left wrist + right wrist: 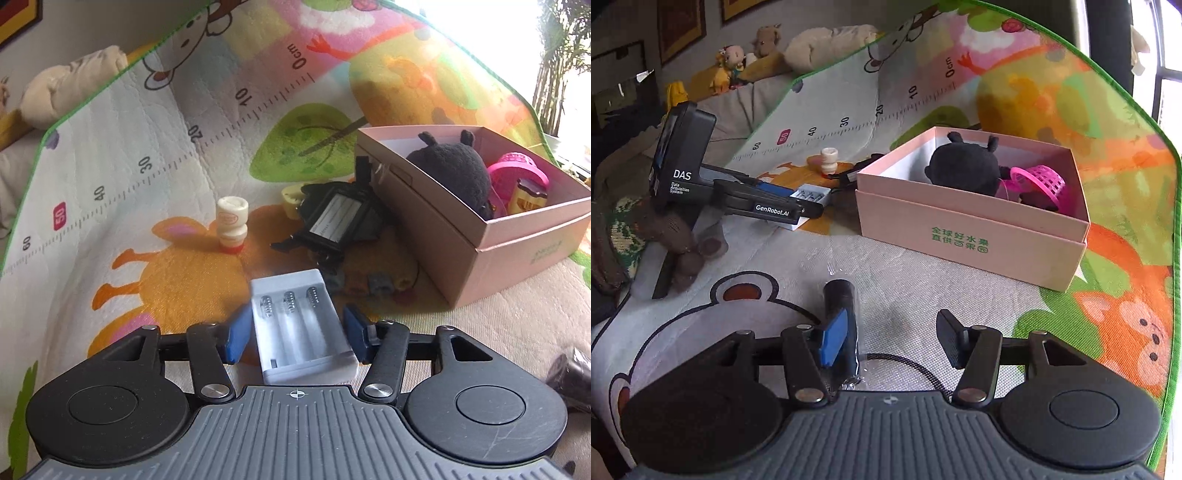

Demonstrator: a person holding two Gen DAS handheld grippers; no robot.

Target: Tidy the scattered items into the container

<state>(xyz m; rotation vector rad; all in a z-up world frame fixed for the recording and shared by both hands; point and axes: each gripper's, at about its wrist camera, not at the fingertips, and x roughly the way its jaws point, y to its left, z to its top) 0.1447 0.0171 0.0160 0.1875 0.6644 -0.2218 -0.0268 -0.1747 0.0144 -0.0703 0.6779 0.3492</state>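
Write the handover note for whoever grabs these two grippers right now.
Left gripper: jaws open around the white battery holder on the mat, not clamped yet.
Right gripper: jaws open, black cylinder lying beside its left finger, not held.
Done: black plush and pink basket are in the pink box.
Left: battery holder, black cylinder, cream stamp toy standing upright, black framed gadget lying by the box's wall, plus small bits near it.
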